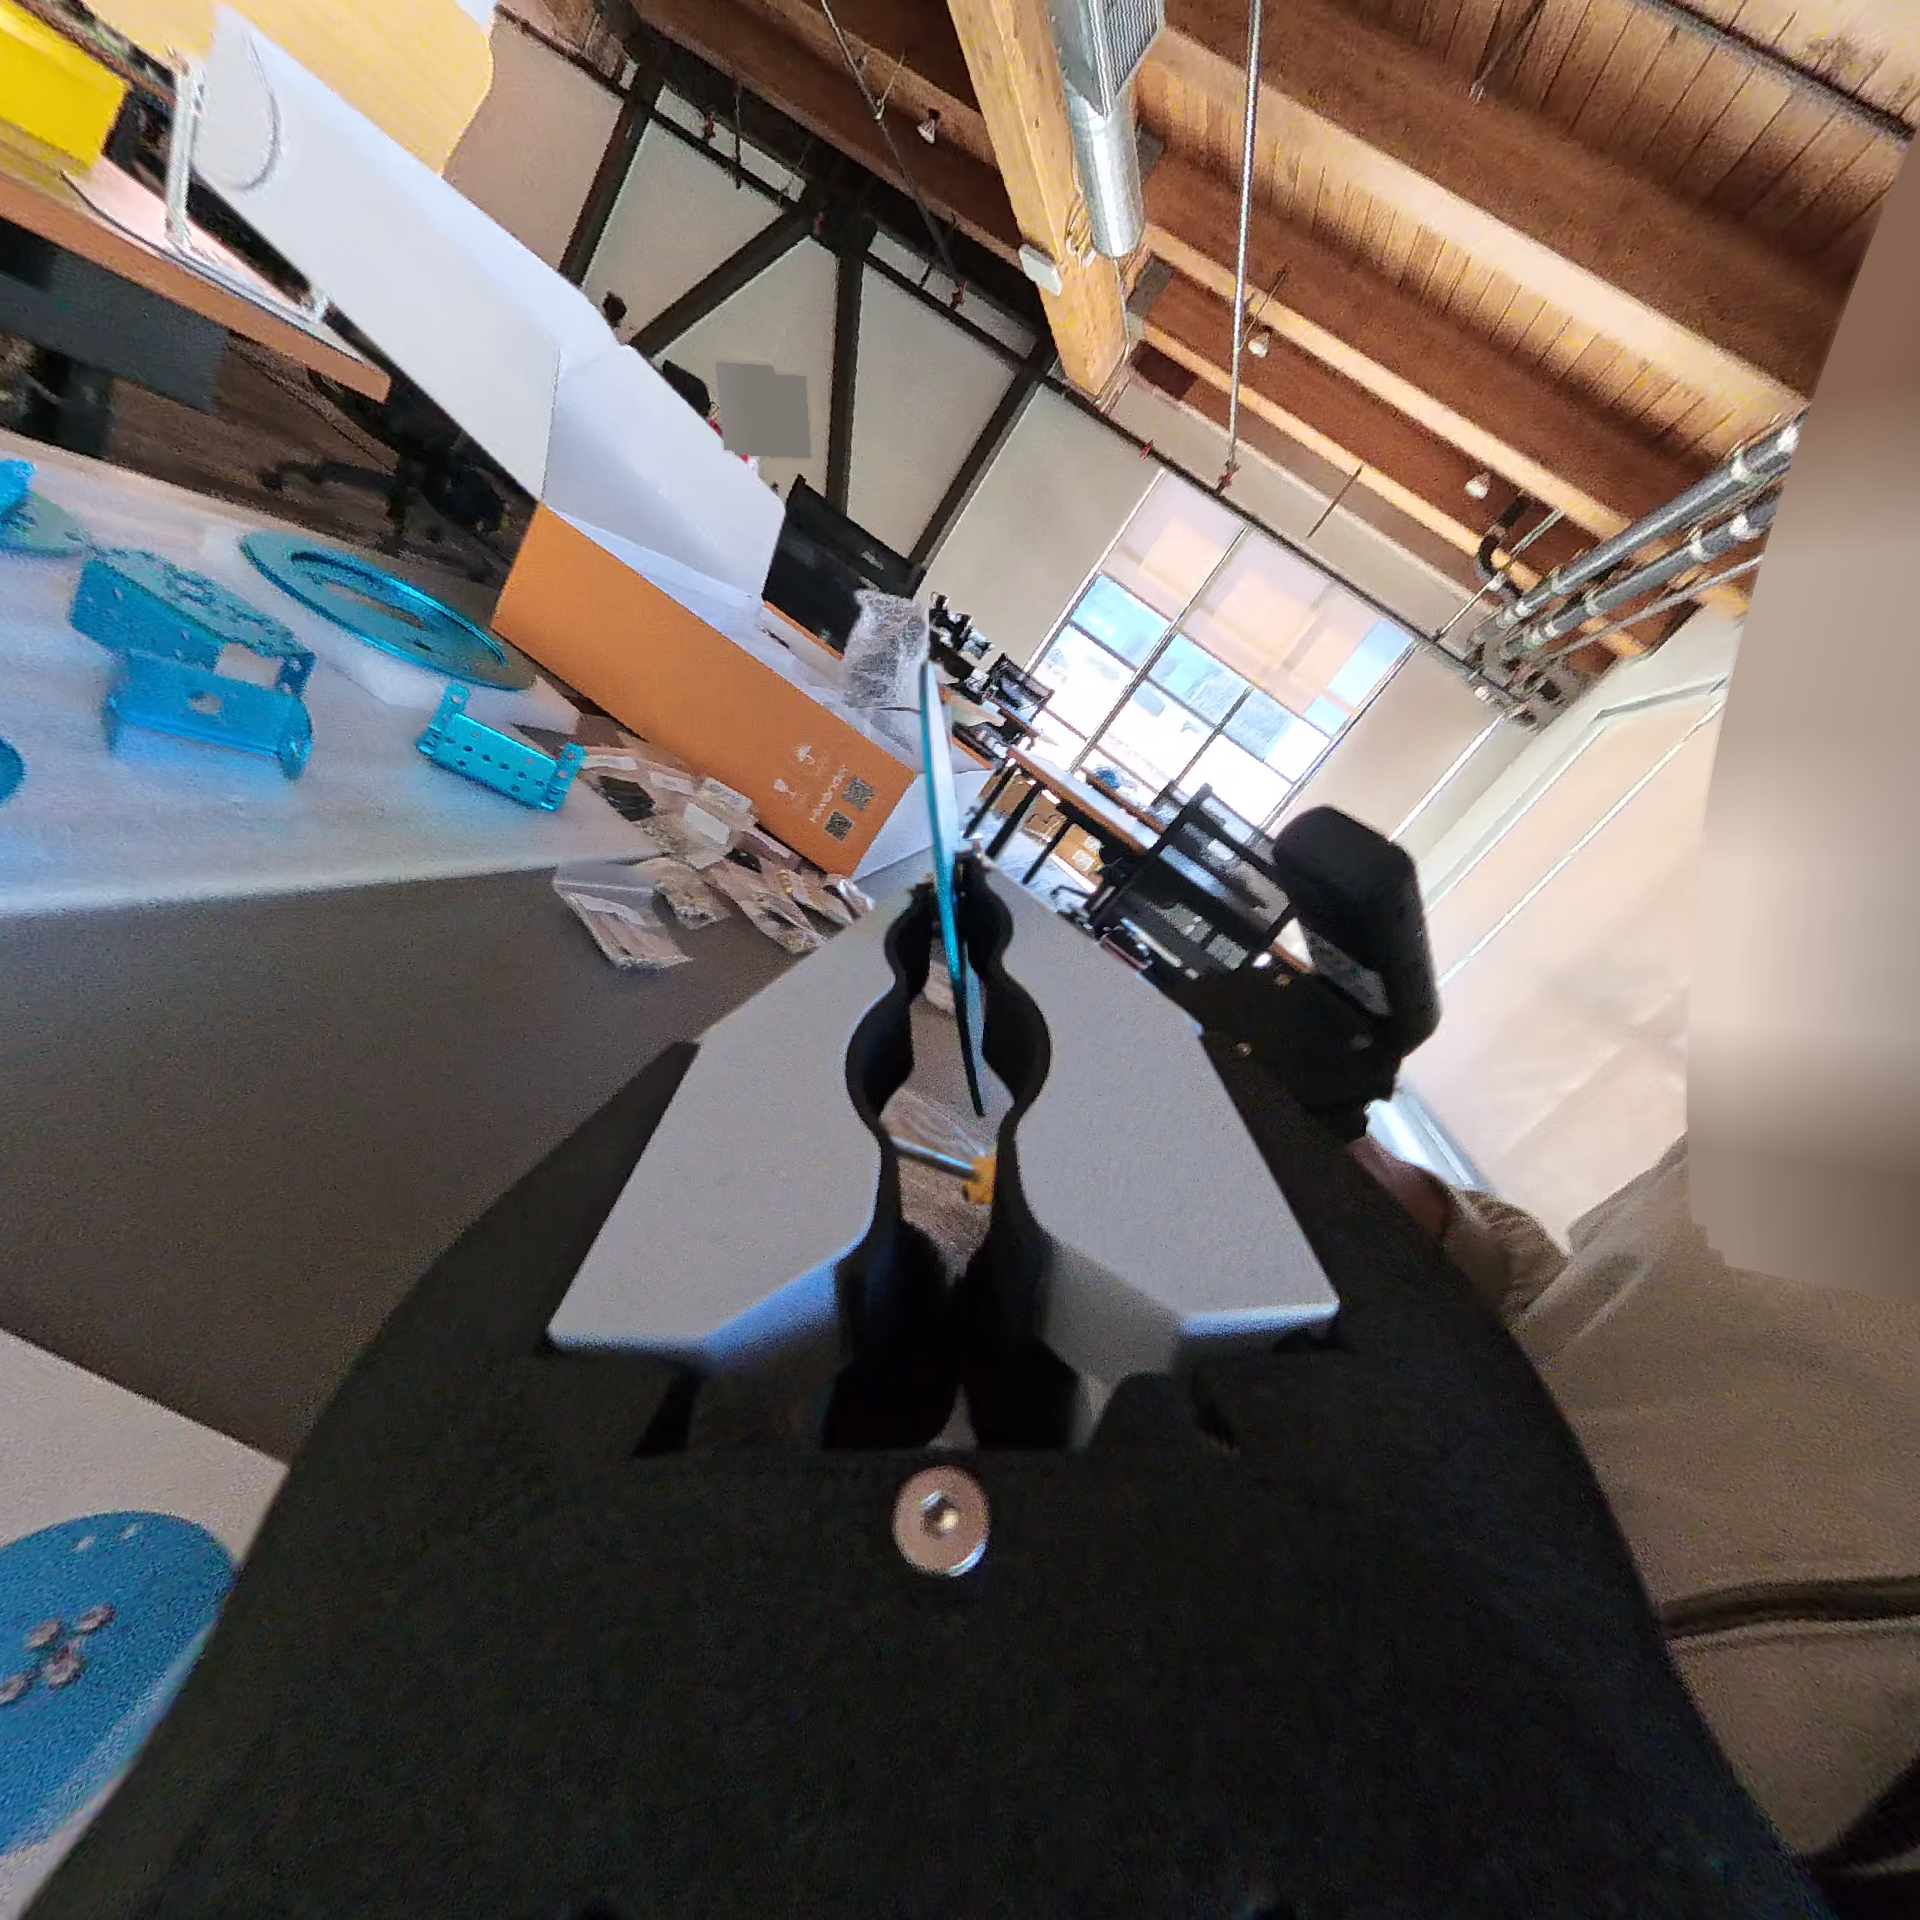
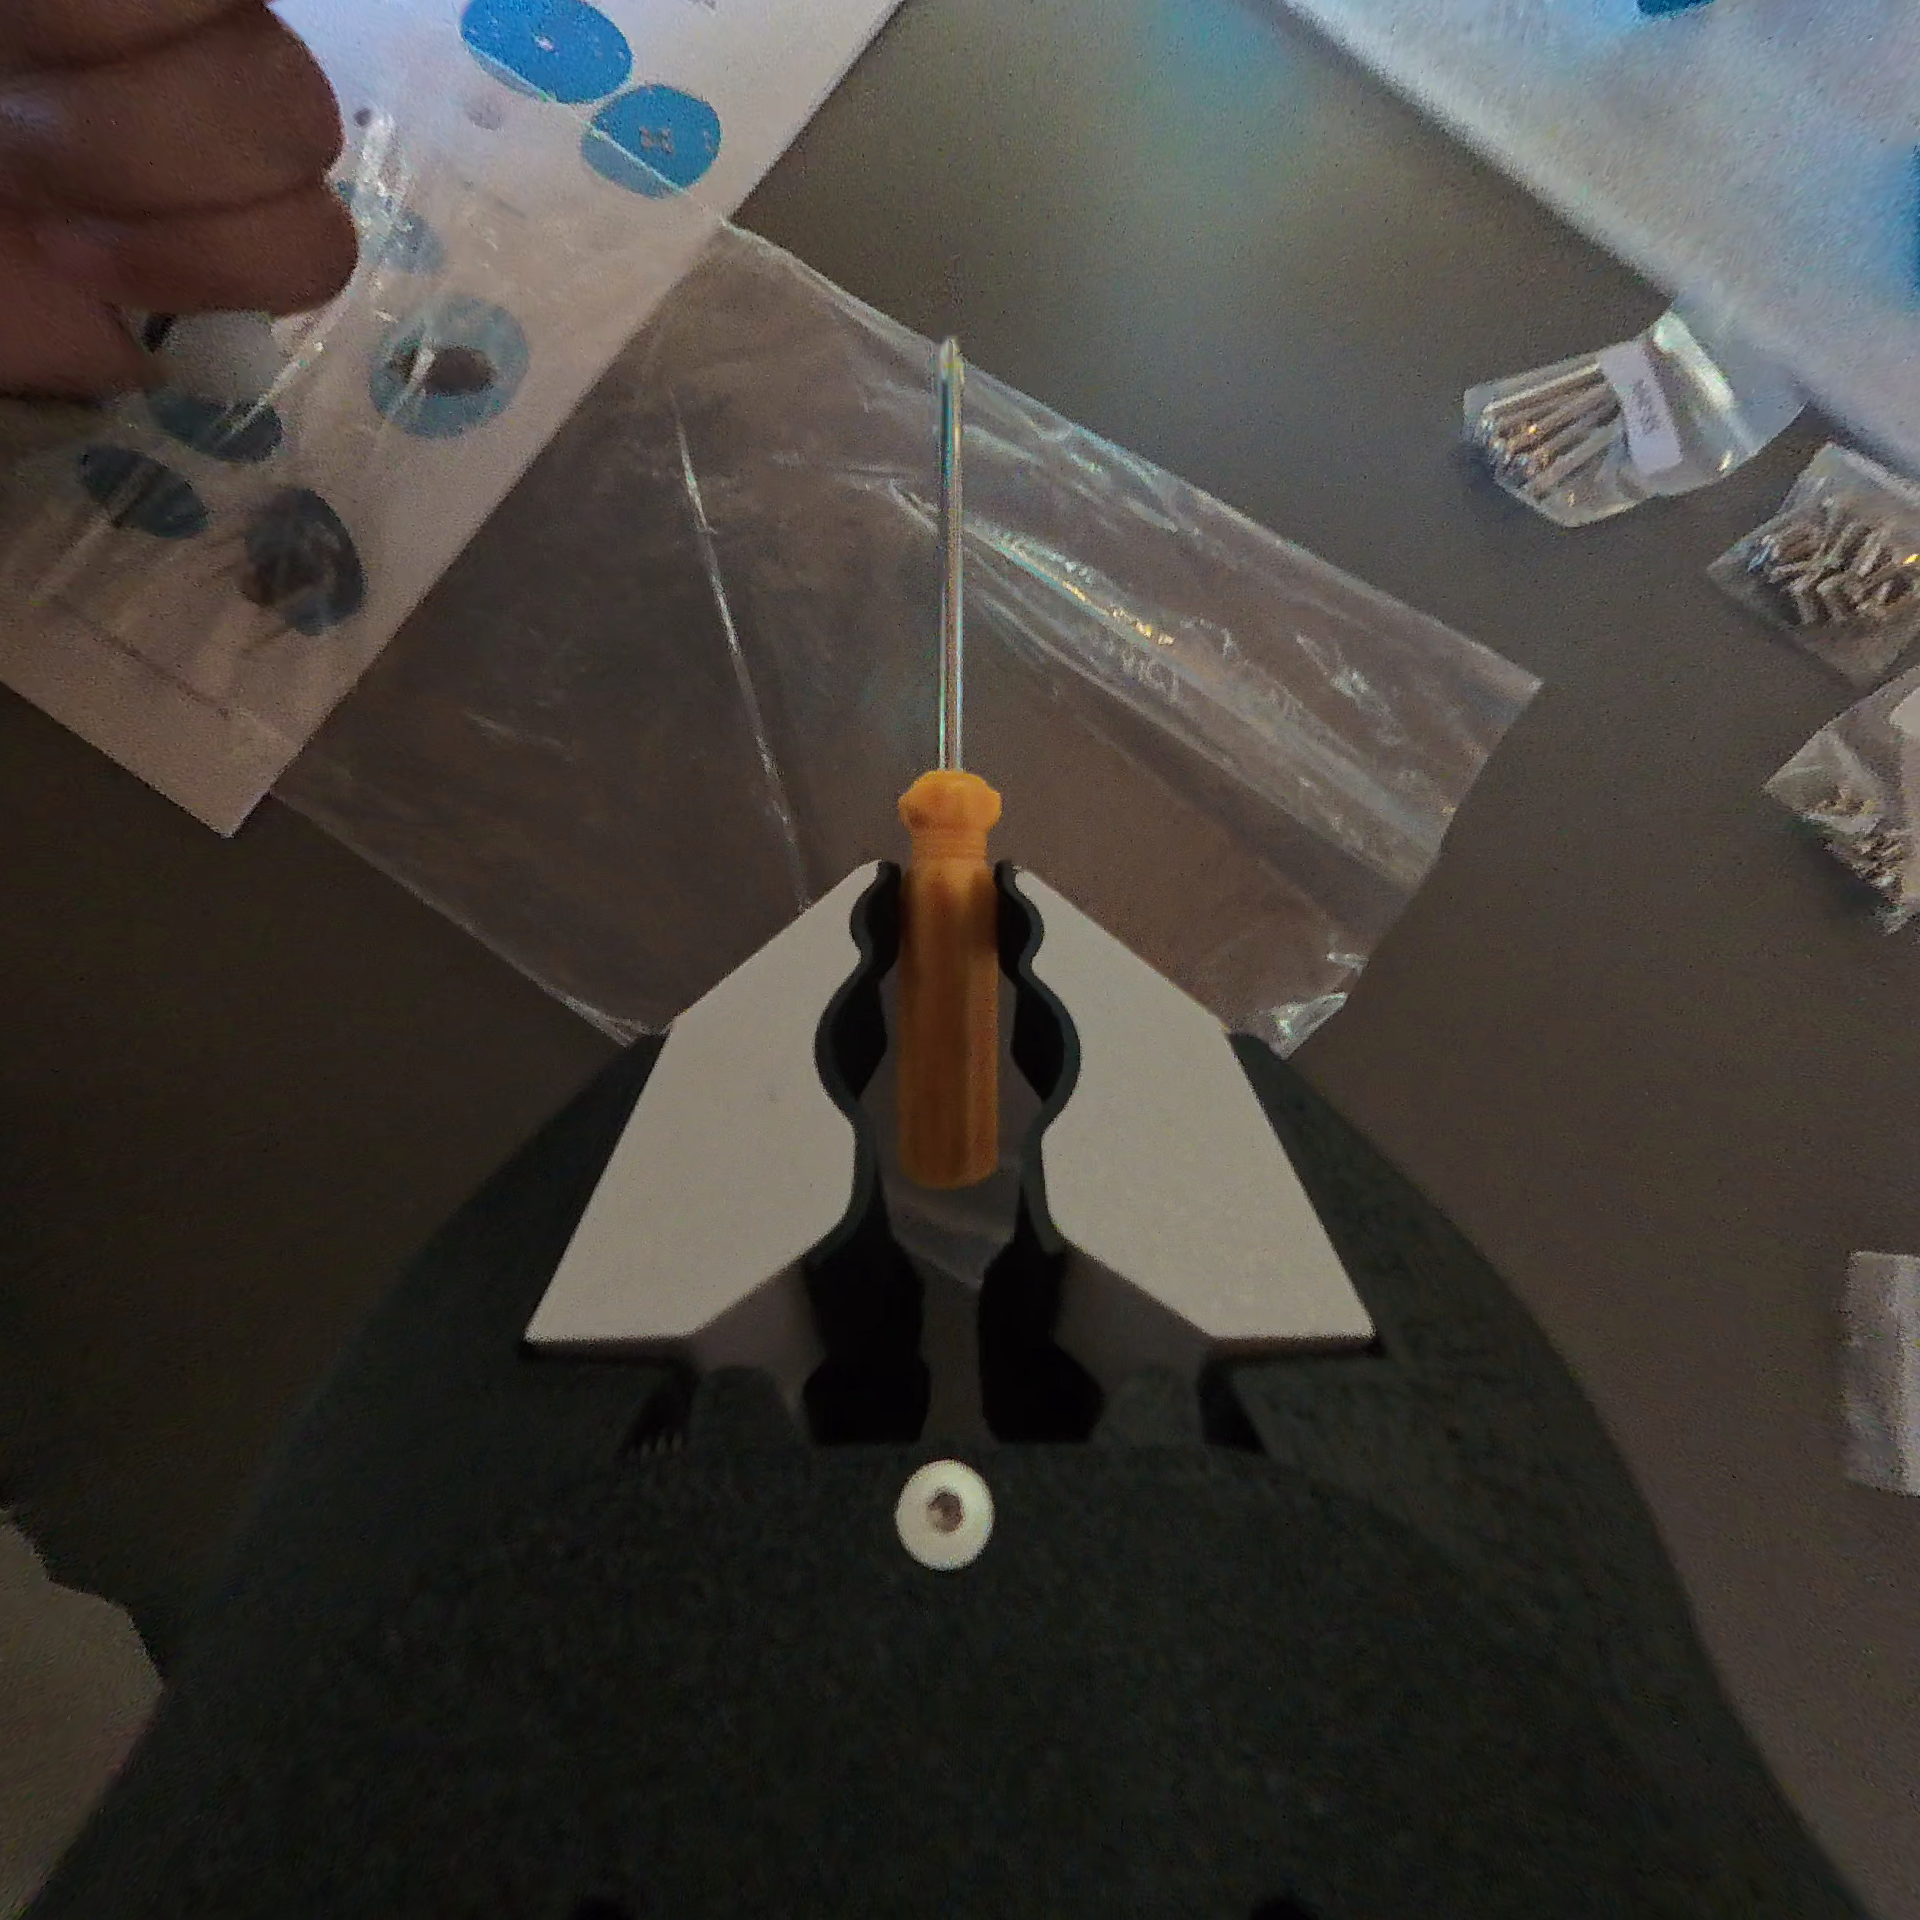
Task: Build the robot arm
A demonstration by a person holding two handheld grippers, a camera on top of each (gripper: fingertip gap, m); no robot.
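My left gripper (image 1: 948, 888) is shut on a thin blue metal plate (image 1: 943, 790), held edge-on and raised above the table, tilted up toward the ceiling. My right gripper (image 2: 945, 878) is shut on an orange-handled screwdriver (image 2: 948, 997); its steel shaft (image 2: 949, 551) points forward over a clear plastic bag (image 2: 1039, 644) on the grey table (image 2: 1195, 208). Through the gap of the left jaws the screwdriver's orange handle (image 1: 982, 1179) shows below. A black device (image 1: 1351, 935), likely the other gripper, shows at the right of the left wrist view.
Blue metal brackets (image 1: 197, 665), a blue ring (image 1: 374, 613) and an open orange box (image 1: 686, 686) lie on the table, with small bags of screws (image 1: 717, 894). Screw bags (image 2: 1579, 426) lie at right. A hand (image 2: 156, 177) holds a bag over a printed sheet (image 2: 582, 135). My hands' fingertips stand some 15 cm from each other.
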